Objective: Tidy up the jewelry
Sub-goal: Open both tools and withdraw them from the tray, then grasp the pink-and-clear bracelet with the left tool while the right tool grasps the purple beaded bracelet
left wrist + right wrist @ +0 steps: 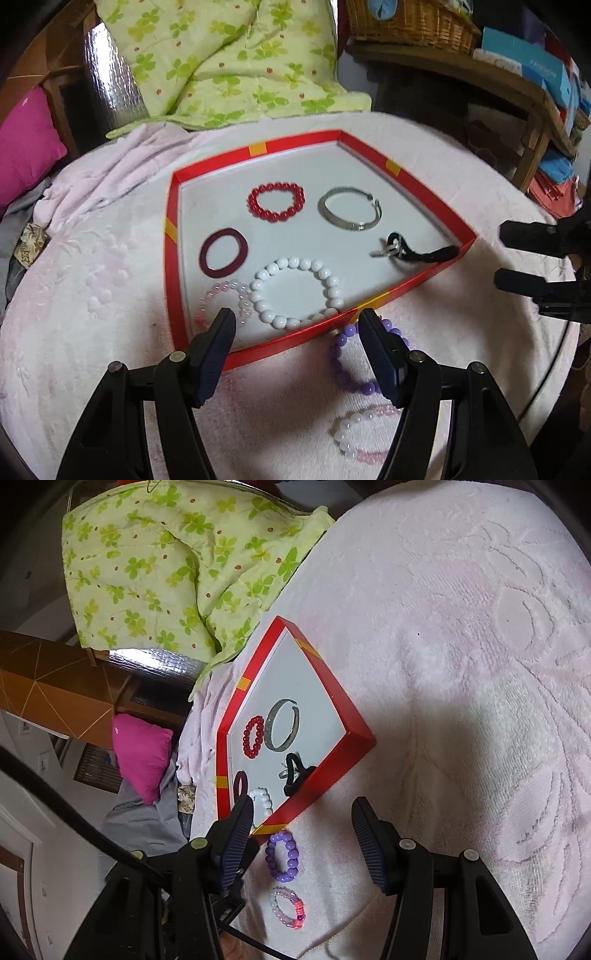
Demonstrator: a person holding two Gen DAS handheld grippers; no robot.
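Six pieces already lie in the red tray [173,280] on the pink towel-covered tabletop [74,332]: a red bead bracelet [276,202], a silver bangle [350,213], a dark maroon ring bangle [223,252], a white bead bracelet [295,292], a clear pink bead bracelet [229,301] in the tray's near left corner, and a black cord piece with a metal fitting [413,251] against the right wall.

Two pieces are left outside, on the towel just beside the tray's near wall: a purple bead bracelet [283,856] and, closer to the tabletop's near edge, a pink-and-white bead bracelet [287,908].

The left gripper [297,325] hangs over the tray's near wall with its tongs wide apart and nothing between them. The right gripper [303,816] is likewise spread and empty, the purple bracelet lying just below its gap.

The purple bracelet looks light and limp, probably strung on elastic, with smooth round beads that may roll or slip off the pads. Pinching across one side of the loop, so a single bead strand sits between the pads, seems safest. The plush towel may let beads sink, so the fingertips would need to press slightly into it.

In the left wrist view the right finger [380,354] covers part of the purple loop. Motion blur softens the tray's contents, and the cord's metal fitting is too small to identify.
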